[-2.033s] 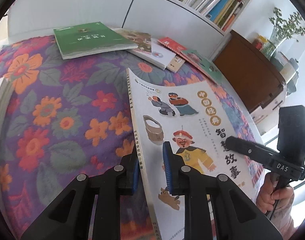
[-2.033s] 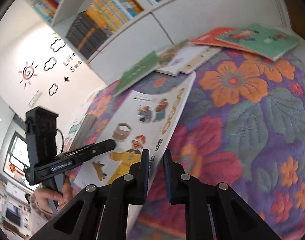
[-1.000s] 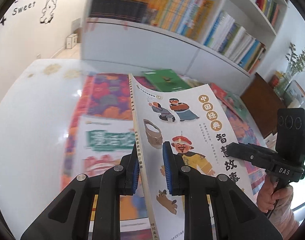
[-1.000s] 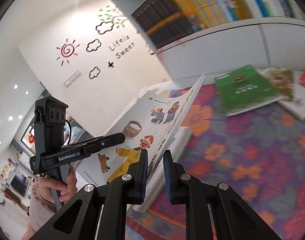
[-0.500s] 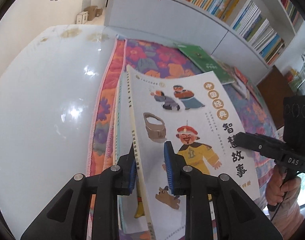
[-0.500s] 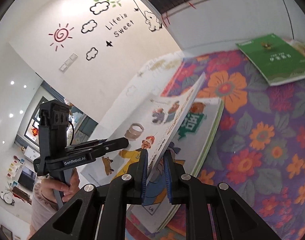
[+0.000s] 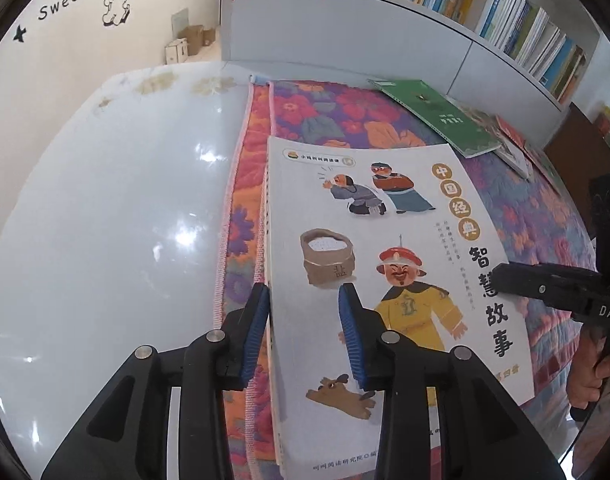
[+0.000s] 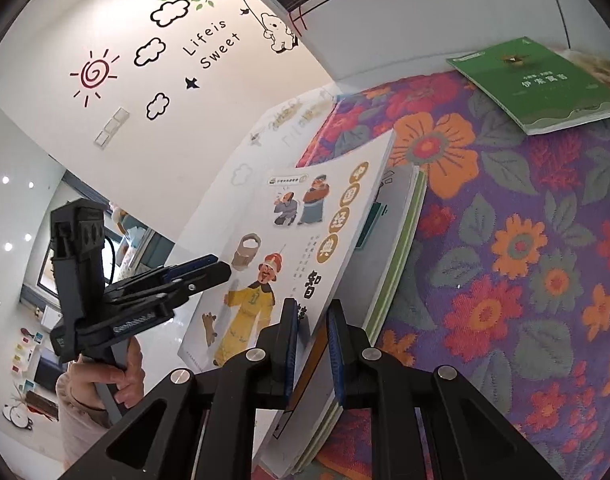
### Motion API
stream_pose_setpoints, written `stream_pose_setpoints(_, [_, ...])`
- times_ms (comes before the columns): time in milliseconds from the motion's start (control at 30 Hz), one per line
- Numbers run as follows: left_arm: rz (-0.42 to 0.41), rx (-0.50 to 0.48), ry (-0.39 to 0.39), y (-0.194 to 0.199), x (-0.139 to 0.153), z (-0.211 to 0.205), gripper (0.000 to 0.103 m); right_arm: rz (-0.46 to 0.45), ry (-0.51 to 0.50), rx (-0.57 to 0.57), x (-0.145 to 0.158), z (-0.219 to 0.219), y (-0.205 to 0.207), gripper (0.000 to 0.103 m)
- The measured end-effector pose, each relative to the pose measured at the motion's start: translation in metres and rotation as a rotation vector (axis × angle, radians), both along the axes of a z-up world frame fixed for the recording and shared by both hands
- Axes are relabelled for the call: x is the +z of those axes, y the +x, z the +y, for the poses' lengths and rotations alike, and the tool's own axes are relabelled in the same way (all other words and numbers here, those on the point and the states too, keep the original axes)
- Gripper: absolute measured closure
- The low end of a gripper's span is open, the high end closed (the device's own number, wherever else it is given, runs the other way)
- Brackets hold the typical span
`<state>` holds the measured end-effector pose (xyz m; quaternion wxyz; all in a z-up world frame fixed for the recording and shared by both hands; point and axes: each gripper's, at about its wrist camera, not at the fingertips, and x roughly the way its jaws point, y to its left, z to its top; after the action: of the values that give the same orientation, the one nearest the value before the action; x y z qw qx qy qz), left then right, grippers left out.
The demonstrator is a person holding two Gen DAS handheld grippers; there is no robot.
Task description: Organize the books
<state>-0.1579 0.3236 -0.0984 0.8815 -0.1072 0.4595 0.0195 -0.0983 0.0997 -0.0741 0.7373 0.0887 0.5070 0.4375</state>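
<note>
Now left tongs (image 7: 305,322) release storybook (image 7: 389,216).

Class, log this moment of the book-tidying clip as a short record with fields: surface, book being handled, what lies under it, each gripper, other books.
surface: flowered quilted cloth on a glossy white table
book being handled: white picture book with a cartoon man in yellow
what lies under it: a green-edged book, near the cloth's edge
left gripper: jaws have just been opening, pads apart over the white book's spine edge
right gripper: shut on the white book's edge, holding that side raised
other books: a green paperback and more at the far side
</note>
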Motion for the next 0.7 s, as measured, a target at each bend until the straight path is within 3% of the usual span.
stream_pose_setpoints(233, [0.000,0.022,-0.029,-0.001,0.001,0.004,0.070,-0.015,-0.044,-0.013,0.001,0.004,-0.002,0.088])
stream_pose_setpoints(400, [0.012,0.082,0.033,-0.004,0.007,0.001,0.068,0.049,-0.038,-0.077,-0.003,-0.003,0.005,0.088])
stream_pose_setpoints(467, [0.013,0.110,0.060,-0.005,0.011,0.000,0.068,0.078,-0.032,-0.097,-0.003,-0.007,0.009,0.085])
stream_pose_setpoints(533, [0.011,0.131,0.084,-0.006,0.014,-0.002,0.068,0.070,-0.054,-0.123,-0.001,-0.012,0.012,0.071])
stream_pose_setpoints(600, [0.003,0.157,0.108,-0.007,0.018,-0.004,0.068,0.046,-0.075,-0.140,0.002,-0.017,0.012,0.065])
stream_pose_setpoints(700, [-0.005,0.181,0.129,-0.007,0.027,-0.012,0.068,0.041,-0.098,-0.131,0.002,-0.023,0.013,0.065])
